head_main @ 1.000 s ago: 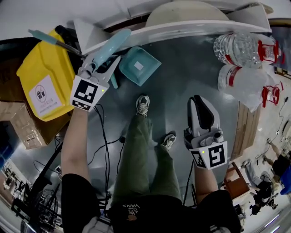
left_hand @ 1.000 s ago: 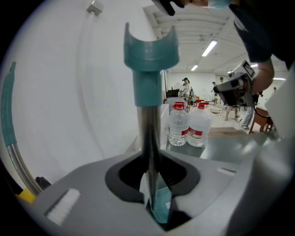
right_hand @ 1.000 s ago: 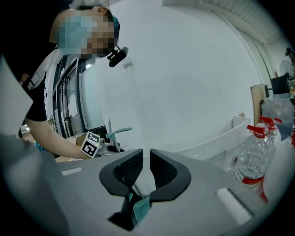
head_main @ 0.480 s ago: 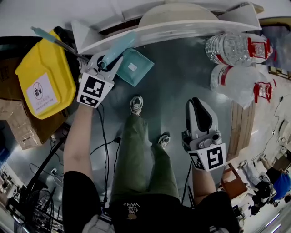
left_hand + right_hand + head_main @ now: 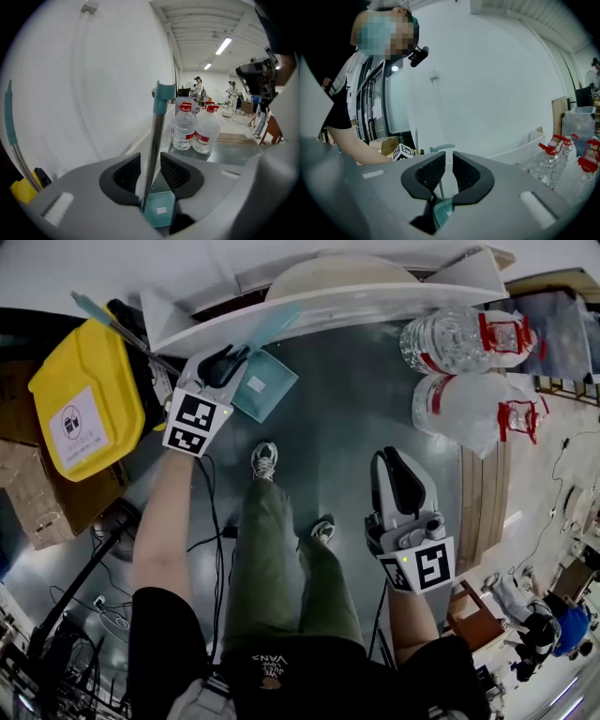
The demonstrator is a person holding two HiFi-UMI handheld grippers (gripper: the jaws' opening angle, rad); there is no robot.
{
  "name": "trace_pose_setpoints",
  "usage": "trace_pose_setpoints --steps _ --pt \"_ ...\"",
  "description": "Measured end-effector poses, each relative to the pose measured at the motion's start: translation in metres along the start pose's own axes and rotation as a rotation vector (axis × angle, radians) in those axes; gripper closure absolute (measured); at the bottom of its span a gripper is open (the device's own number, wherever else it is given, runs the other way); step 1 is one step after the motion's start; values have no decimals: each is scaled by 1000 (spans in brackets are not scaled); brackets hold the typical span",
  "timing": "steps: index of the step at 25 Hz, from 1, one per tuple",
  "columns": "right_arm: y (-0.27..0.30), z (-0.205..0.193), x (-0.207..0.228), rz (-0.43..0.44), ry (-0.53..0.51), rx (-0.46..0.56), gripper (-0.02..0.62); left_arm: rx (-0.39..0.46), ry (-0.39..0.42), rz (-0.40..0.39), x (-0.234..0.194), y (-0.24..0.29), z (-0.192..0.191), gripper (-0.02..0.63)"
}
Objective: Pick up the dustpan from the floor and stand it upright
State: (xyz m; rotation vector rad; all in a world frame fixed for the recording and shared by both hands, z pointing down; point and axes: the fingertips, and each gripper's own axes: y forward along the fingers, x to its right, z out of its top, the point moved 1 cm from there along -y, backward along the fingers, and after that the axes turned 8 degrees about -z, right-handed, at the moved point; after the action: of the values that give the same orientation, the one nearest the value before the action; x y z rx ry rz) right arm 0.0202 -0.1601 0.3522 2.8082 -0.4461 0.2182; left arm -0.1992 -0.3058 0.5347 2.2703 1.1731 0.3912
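Head view, with both gripper views. Dustpan [image 5: 261, 385] rests on its teal pan on the grey floor [image 5: 375, 409] at the foot of the white wall [image 5: 93, 84], its handle [image 5: 157, 136] rising near upright. Left gripper [image 5: 230, 360] encloses that handle. Its jaws have just been opening and stand slightly apart, the pole slanting across the gap with a bright slit beside it. Right gripper [image 5: 394, 465], jaws nearly together and empty, hangs well apart over bare floor. Release probably depends on backing the left gripper off across the handle's axis without tipping it. Water bottles [image 5: 469, 343] and a yellow bin [image 5: 80, 399] flank the spot.
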Motion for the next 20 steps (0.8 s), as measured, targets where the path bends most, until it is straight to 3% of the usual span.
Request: trace_pose_setpoints --steps 5,9,17,20 --pt "-18 20 -7 17 -1 26 545 25 -36 34 12 -26 14 462" --pt "-35 42 -18 38 -15 76 545 103 -42 82 25 -62 44 462" --pt "-86 98 -43 99 -50 158 545 228 -18 152 89 -157 113 465" --pt "-110 112 -50 115 -61 181 545 284 -42 176 113 -188 128 503"
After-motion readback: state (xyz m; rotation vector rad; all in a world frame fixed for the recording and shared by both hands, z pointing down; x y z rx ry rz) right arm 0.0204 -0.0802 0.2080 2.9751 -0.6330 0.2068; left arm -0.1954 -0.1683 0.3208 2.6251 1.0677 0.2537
